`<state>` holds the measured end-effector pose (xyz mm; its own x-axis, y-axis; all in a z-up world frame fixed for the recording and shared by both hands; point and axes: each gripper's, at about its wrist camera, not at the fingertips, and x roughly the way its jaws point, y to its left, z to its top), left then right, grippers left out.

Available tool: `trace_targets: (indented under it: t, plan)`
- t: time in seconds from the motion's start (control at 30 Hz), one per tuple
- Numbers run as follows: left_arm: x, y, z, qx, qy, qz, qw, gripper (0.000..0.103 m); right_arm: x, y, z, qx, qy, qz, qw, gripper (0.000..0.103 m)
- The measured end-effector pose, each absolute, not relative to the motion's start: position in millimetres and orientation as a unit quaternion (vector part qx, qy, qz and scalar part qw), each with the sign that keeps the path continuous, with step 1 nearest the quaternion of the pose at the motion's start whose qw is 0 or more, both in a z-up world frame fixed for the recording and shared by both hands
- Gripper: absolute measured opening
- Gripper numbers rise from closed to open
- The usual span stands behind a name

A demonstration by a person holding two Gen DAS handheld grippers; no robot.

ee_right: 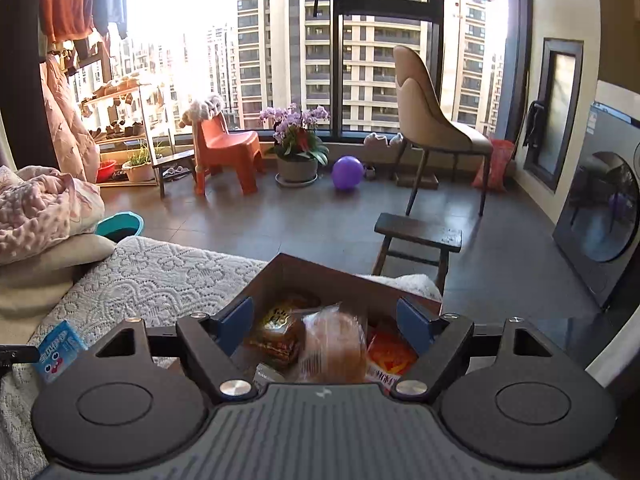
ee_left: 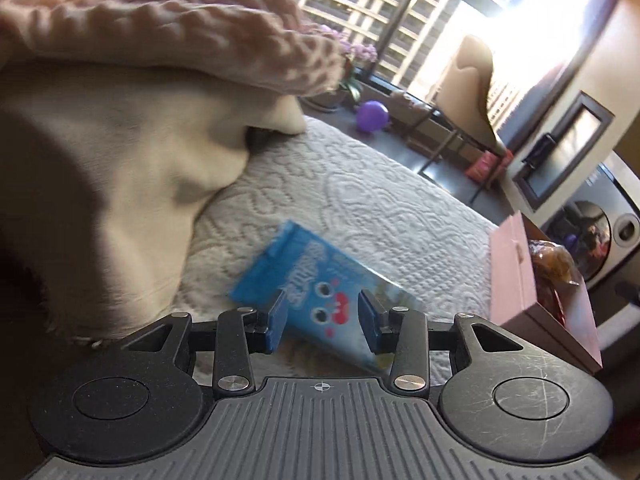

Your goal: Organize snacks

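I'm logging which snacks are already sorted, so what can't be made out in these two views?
- Blue snack packet, left wrist view: print blurred and unreadable; whether the left gripper touches it is unclear.
- Box, right wrist view: near part hidden behind the right gripper, so the snack count is unknown.
- Wrapped bun: motion-blurred.
- Box, left wrist view: its wall hides most contents.

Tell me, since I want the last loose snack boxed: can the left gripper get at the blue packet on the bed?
Probably yes. The left gripper is open, its fingers either side of the blue packet, which lies flat on the white bedspread with nothing over it. The beige blanket lies off to the side.
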<state>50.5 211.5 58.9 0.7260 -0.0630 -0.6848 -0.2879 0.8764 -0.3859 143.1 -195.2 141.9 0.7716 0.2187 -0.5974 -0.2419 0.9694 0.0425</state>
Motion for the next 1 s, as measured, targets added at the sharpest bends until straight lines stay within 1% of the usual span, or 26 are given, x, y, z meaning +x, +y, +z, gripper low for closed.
trace_targets:
  t: [0.13, 0.23, 0.4, 0.47, 0.57, 0.73, 0.8, 0.93, 0.97, 1.0]
  plan:
    - [55, 223, 44, -0.267, 0.372, 0.077, 0.886, 0.043, 94, -191, 105, -0.012, 0.342, 0.178, 0.923, 0.079]
    - [72, 213, 32, -0.261, 0.385, 0.083, 0.881, 0.043, 61, -191, 75, -0.002, 0.363, 0.205, 0.909, 0.079]
    - [116, 188, 24, -0.247, 0.370, 0.049, 0.894, 0.044, 26, -187, 34, -0.020, 0.383, 0.189, 0.904, 0.079]
    - [136, 166, 22, -0.213, 0.387, 0.018, 0.897, 0.044, 19, -182, 24, -0.029, 0.381, 0.182, 0.906, 0.079]
    - [144, 123, 28, -0.107, 0.392, -0.011, 0.913, 0.045, 12, -179, 15, -0.024, 0.369, 0.175, 0.913, 0.080]
    - [125, 60, 34, 0.006, 0.401, -0.095, 0.911, 0.046, 3, -181, 16, -0.029, 0.355, 0.172, 0.918, 0.081]
    - [111, 41, 36, 0.048, 0.403, -0.103, 0.908, 0.047, 3, -183, 18, -0.023, 0.355, 0.172, 0.919, 0.081]
    - [84, 17, 41, 0.076, 0.420, -0.148, 0.892, 0.047, 1, -186, 20, -0.011, 0.354, 0.156, 0.922, 0.080]
    - [76, 12, 41, 0.082, 0.423, -0.159, 0.888, 0.047, 1, -188, 20, -0.006, 0.356, 0.149, 0.923, 0.076]
    - [70, 6, 42, 0.089, 0.424, -0.167, 0.886, 0.047, 0, -190, 21, 0.001, 0.360, 0.142, 0.922, 0.068]
